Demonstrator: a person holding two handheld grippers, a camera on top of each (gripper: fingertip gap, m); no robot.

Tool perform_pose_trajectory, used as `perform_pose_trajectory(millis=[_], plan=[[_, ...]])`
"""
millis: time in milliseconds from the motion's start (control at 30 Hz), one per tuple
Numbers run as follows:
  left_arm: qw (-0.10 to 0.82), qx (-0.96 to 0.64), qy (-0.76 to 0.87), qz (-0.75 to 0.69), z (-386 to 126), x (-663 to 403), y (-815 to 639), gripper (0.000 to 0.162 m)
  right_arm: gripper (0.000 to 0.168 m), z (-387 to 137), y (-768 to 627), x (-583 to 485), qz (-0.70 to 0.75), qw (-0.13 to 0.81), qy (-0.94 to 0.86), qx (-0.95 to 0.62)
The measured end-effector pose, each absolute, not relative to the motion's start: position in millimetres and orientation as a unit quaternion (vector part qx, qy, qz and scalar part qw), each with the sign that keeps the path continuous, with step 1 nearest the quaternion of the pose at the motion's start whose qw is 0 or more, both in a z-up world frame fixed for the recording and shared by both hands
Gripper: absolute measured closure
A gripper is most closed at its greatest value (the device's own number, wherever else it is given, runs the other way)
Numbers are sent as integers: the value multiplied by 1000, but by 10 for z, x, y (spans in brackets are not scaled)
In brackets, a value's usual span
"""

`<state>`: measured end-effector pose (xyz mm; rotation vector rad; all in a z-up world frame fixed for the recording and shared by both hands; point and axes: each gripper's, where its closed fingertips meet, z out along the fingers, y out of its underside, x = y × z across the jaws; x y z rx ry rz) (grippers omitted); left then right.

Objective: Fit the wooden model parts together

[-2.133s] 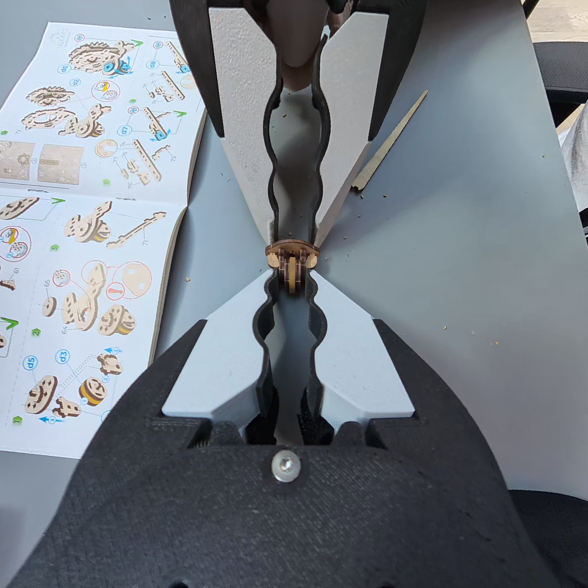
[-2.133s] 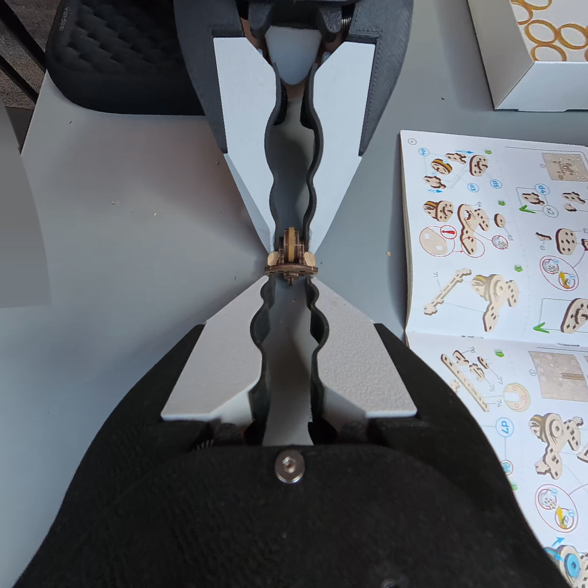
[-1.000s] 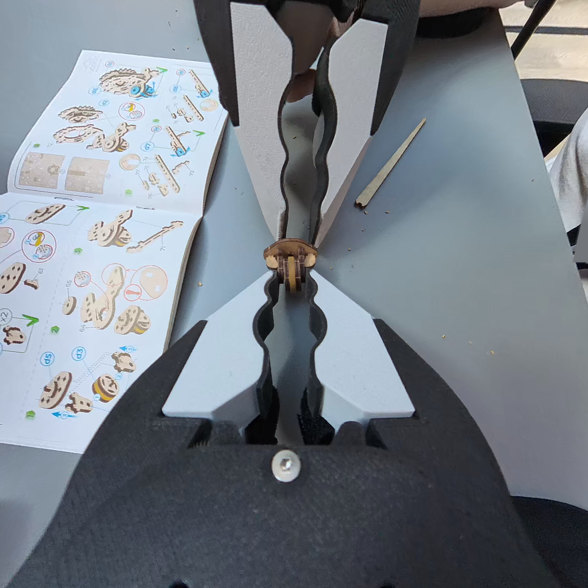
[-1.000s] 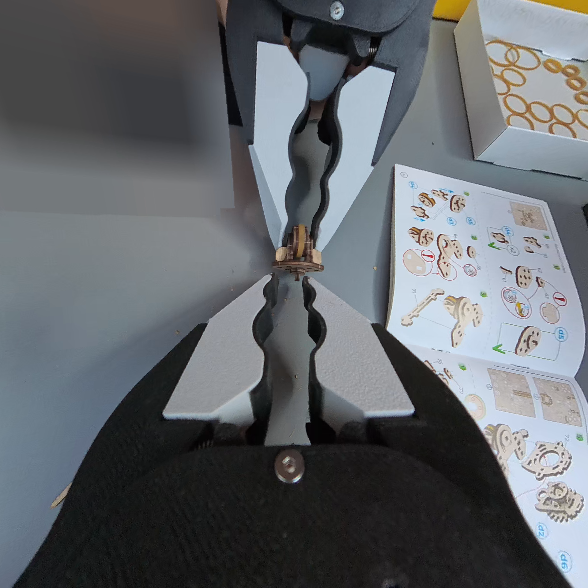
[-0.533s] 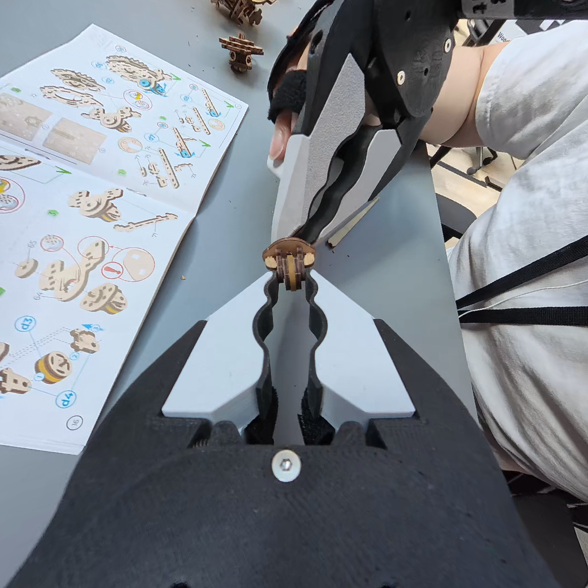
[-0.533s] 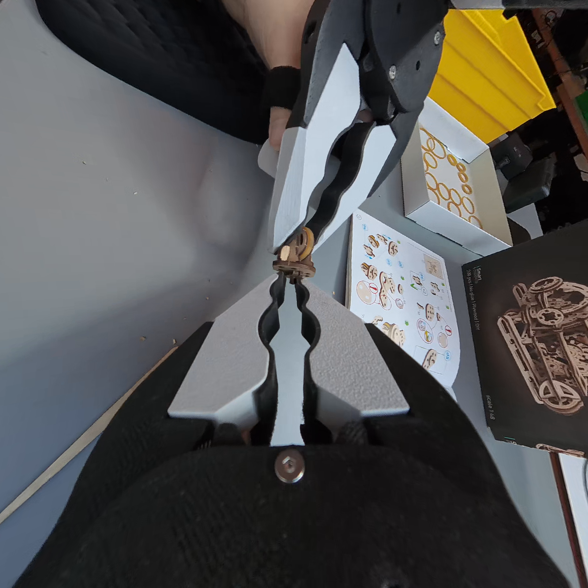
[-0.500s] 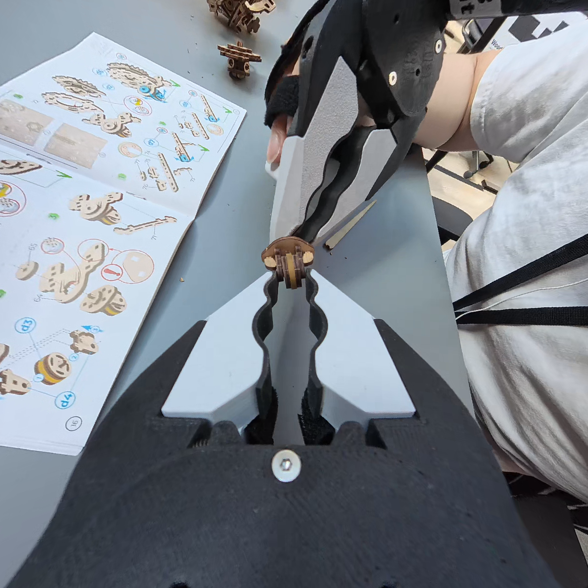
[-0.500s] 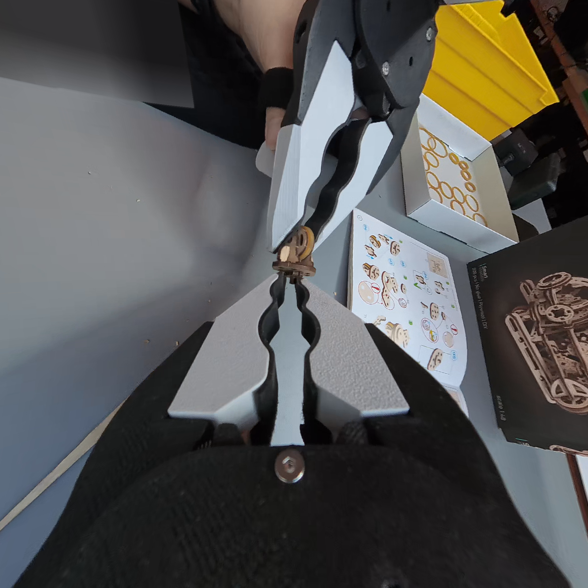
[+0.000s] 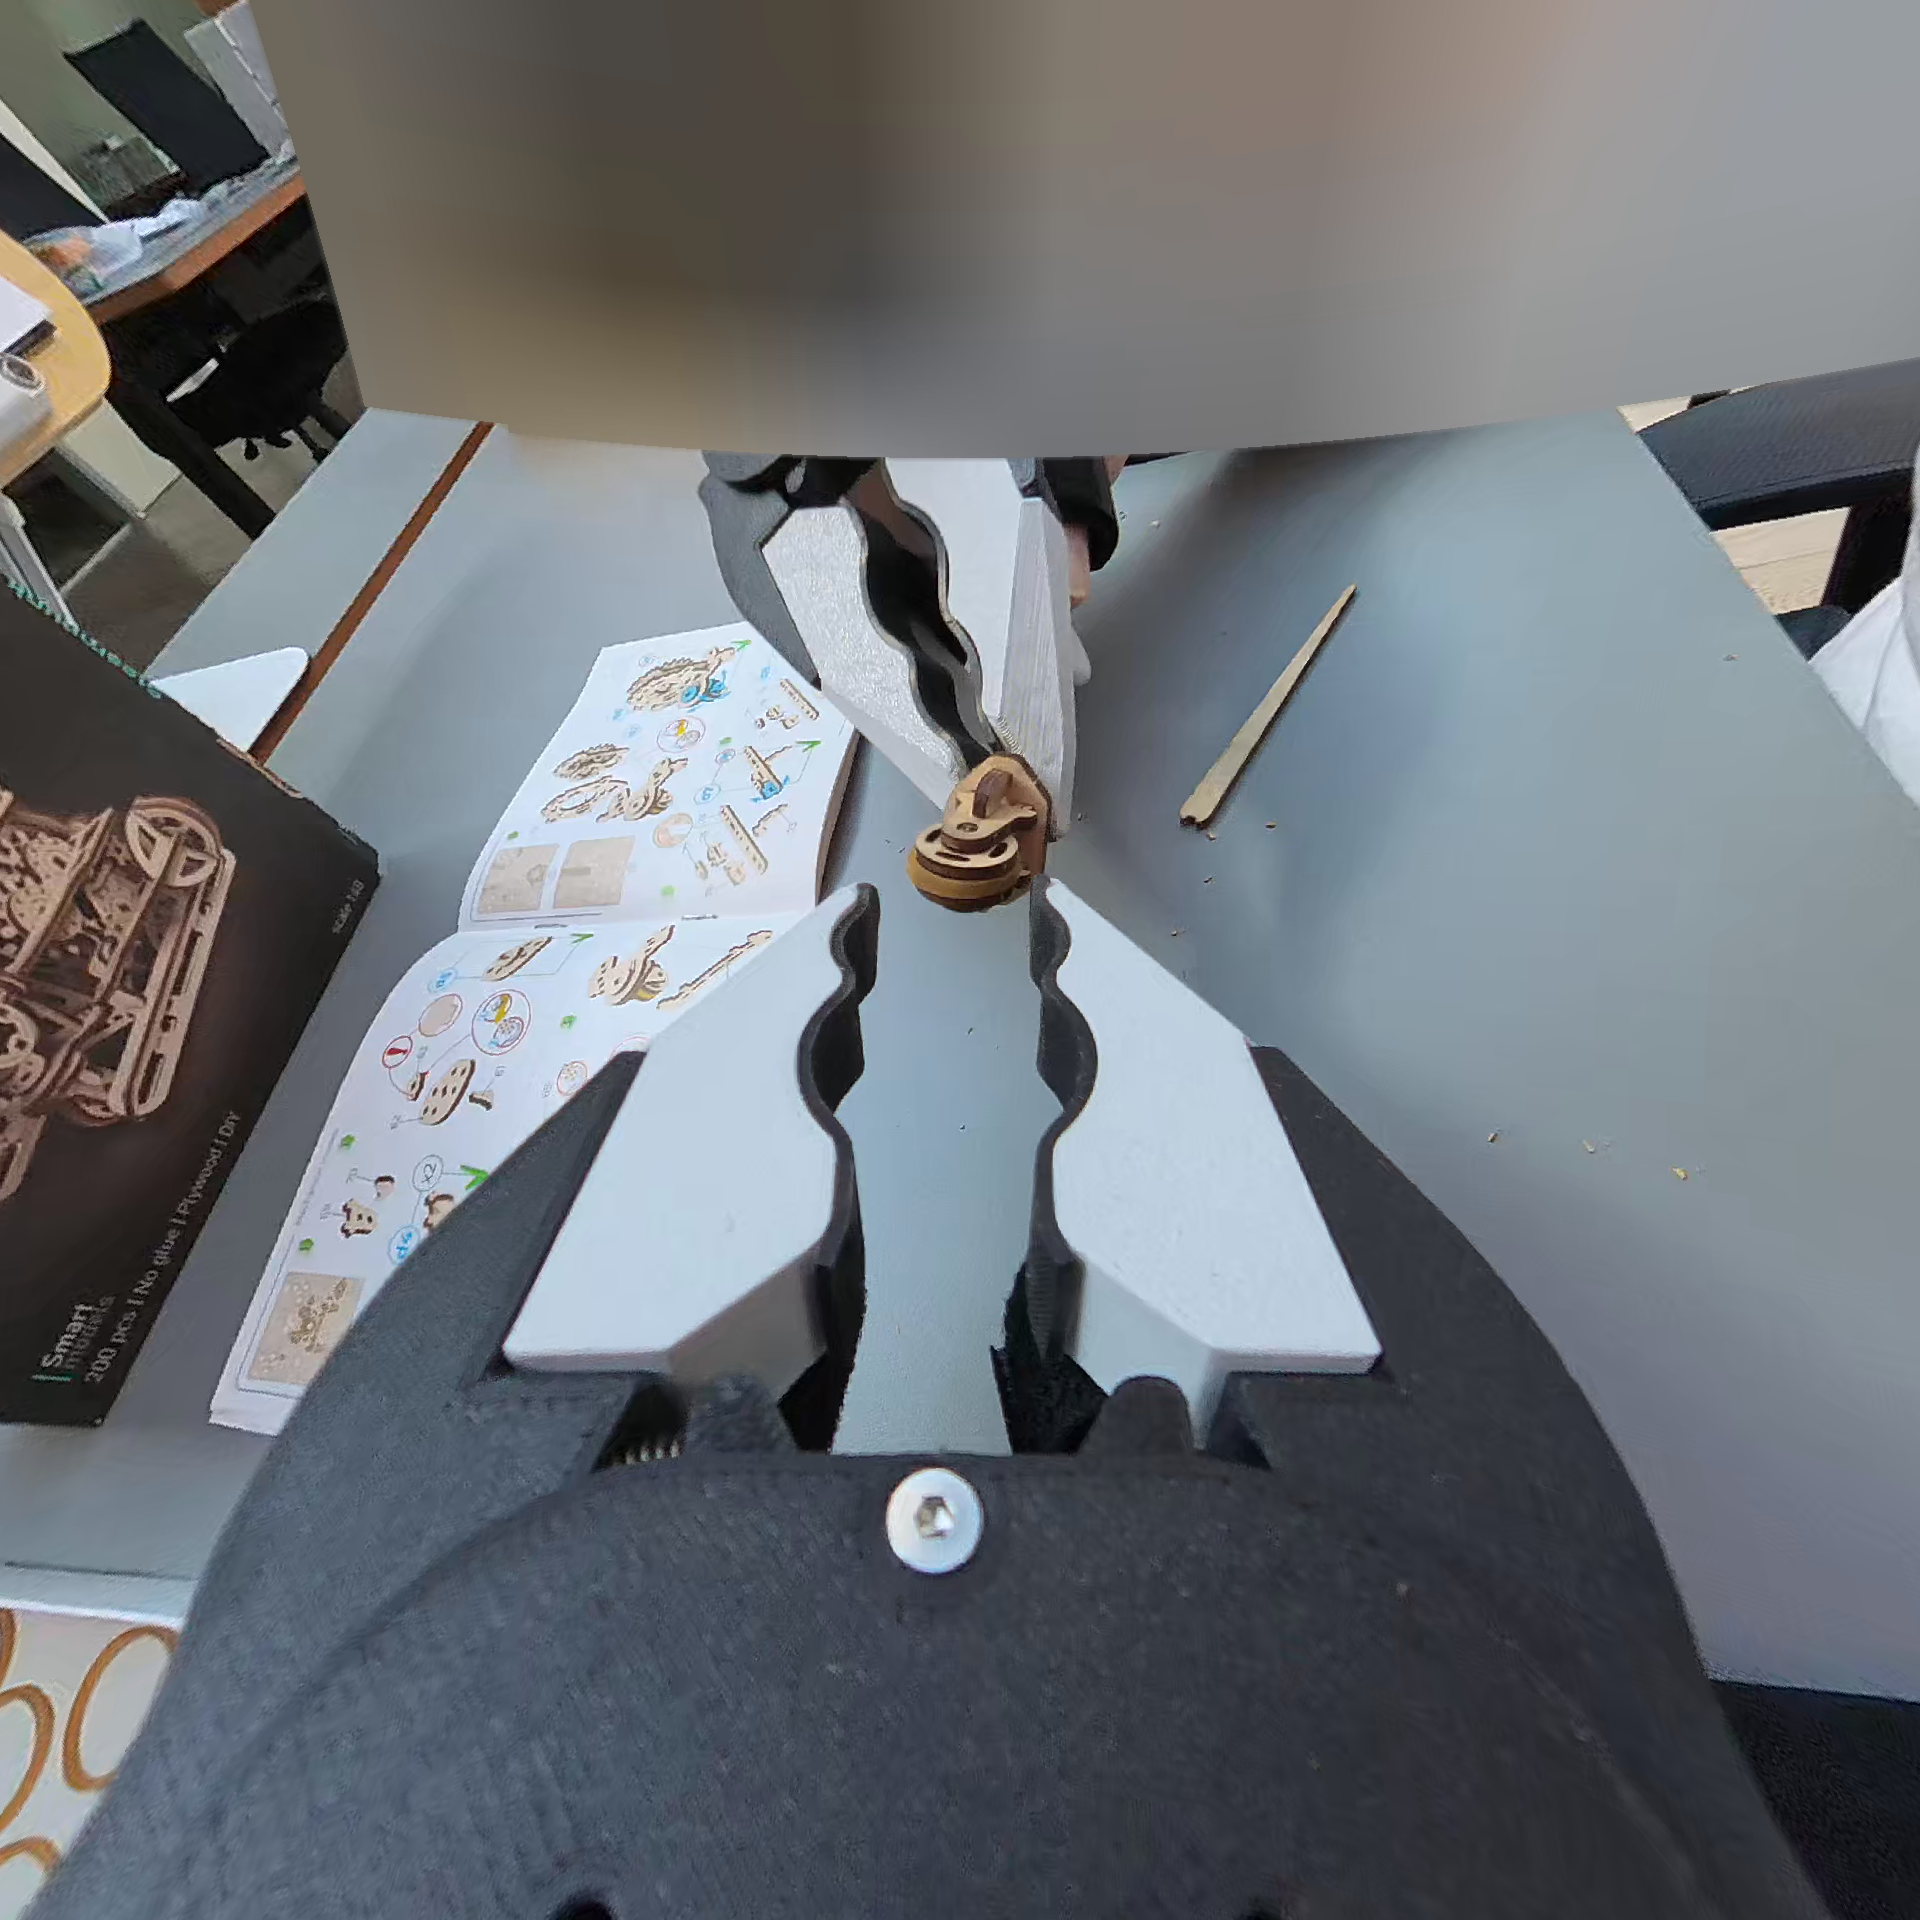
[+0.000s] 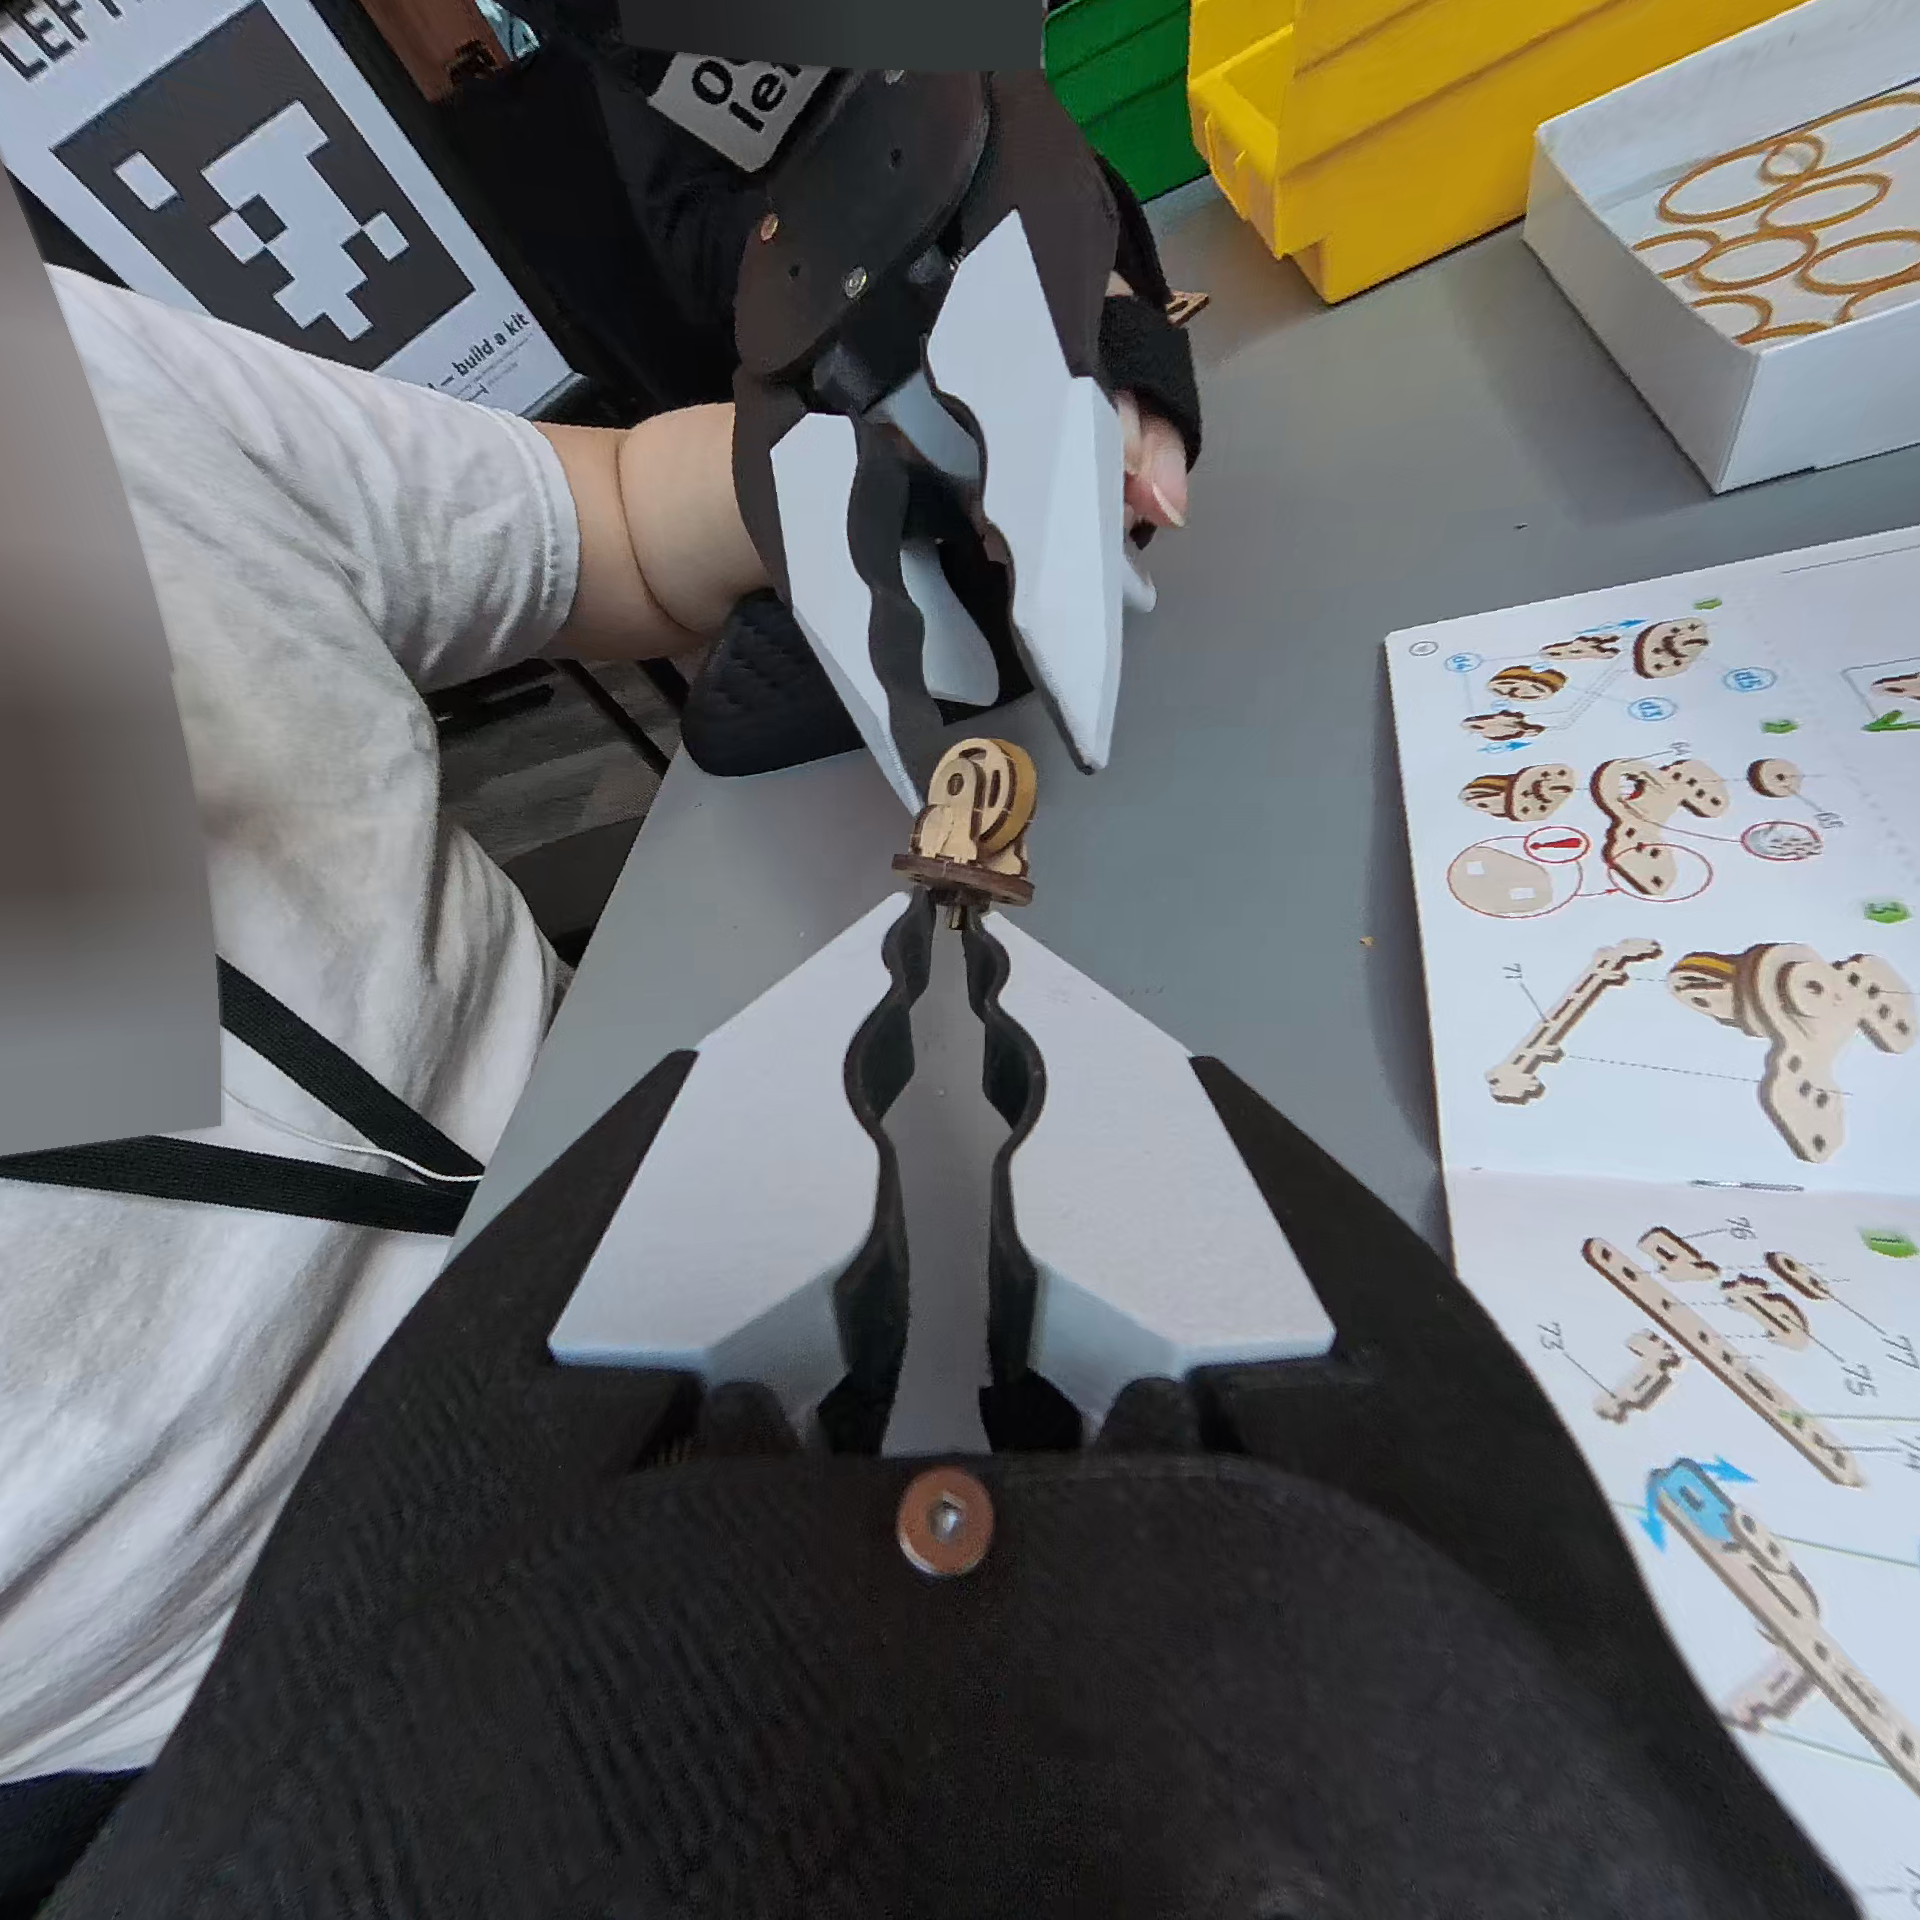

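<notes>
A small wooden model assembly [image 10: 971, 821], a round wheel on a flat dark base, is held above the grey table [image 10: 1247, 520]. My right gripper [image 10: 948, 914] is shut on a tab under the base. In the left wrist view the assembly [image 9: 977, 831] hangs at the tips of the right gripper [image 9: 992, 764], which comes in from above. My left gripper [image 9: 948, 902] is open, with its fingertips on either side of the assembly and just below it. In the right wrist view the left gripper [image 10: 997, 779] stands open around the wheel without clamping it.
An open instruction booklet [image 9: 665, 810] lies left of the grippers, and also shows in the right wrist view [image 10: 1662, 935]. A black kit box [image 9: 135, 987] lies beyond it. A thin wooden stick [image 9: 1268, 707] lies at right. A white box [image 10: 1714, 260] and yellow bins [image 10: 1382, 135] stand behind. The person's torso [image 10: 260, 727] is close. Left and right tips are no more than a few centimetres apart. The thin wooden stick [image 9: 1268, 707] is about 11 cm from my right fingertips.
My left gripper has opened and let go of the assembly, which it gripped before. The right gripper still holds it. Both grippers have tilted and swung round.
</notes>
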<state>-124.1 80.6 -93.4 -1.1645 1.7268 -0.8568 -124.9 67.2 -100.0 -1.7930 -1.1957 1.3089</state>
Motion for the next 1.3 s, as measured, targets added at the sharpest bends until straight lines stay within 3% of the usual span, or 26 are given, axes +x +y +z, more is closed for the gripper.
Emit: perform_pose_trajectory(millis=[400, 767, 933, 1133, 1300], plan=[[414, -446, 673, -420, -765, -1240, 639, 144, 166, -914, 553, -1282, 593, 232, -404, -657], [345, -505, 632, -475, -835, -1257, 726, 145, 164, -976, 586, -1282, 566, 249, -424, -662], [296, -526, 631, -488, -924, -1266, 700, 145, 153, -1084, 641, -1177, 490, 290, -489, -661], [202, -569, 642, -472, -1133, -1245, 616, 145, 140, -1084, 656, -1126, 231, 456, -678, -528], [138, -603, 640, -456, -1291, -1230, 585, 145, 145, -1297, 558, -1185, 109, 416, -754, -497]])
